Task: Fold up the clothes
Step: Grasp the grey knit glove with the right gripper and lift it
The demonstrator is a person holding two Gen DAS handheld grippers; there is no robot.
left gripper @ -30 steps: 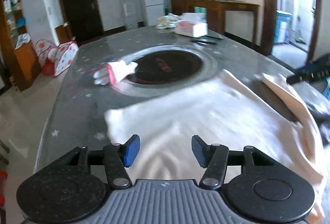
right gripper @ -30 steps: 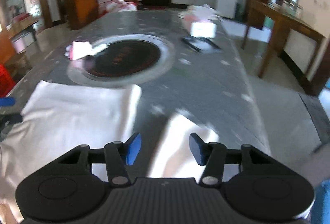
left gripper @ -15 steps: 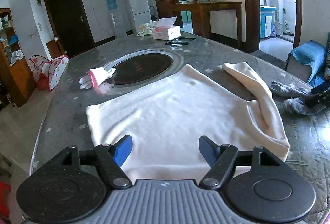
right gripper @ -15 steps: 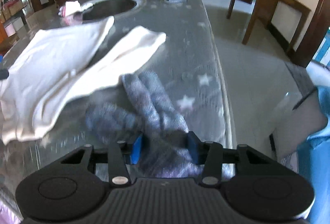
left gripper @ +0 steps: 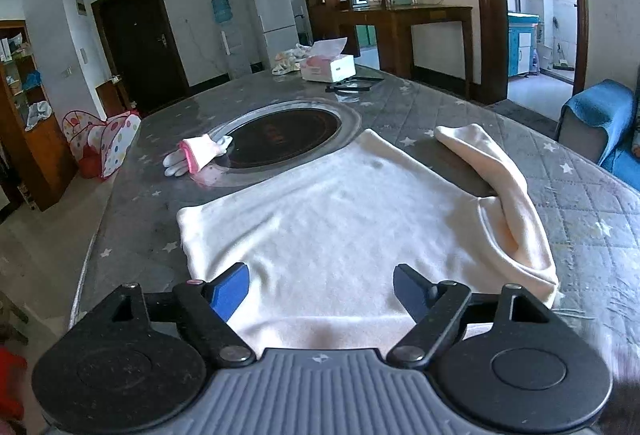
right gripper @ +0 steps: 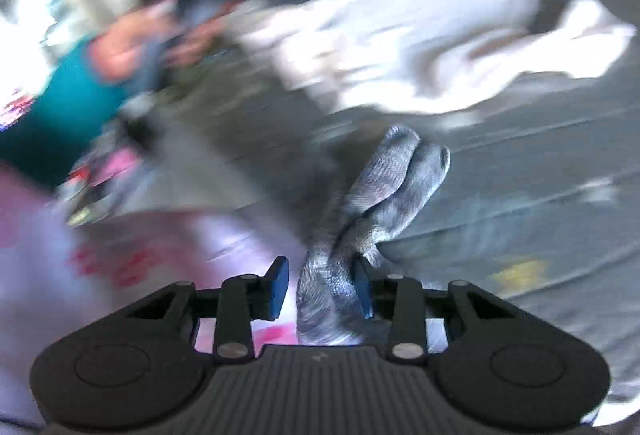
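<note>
A cream long-sleeved top lies flat on the grey star-patterned table, one sleeve folded along its right side. My left gripper is open and empty just above the top's near edge. In the blurred right wrist view, my right gripper holds a grey knitted garment between its fingers, lifted off the table. The cream top shows beyond it.
A round dark inset hob sits mid-table, with a white-and-pink glove at its left rim. A tissue box and dark glasses lie at the far end. A blue armchair stands at the right.
My left gripper drew back and opened wider over the flat cream top. My right gripper swung right, closed on the grey garment and lifted it, turning fast.
</note>
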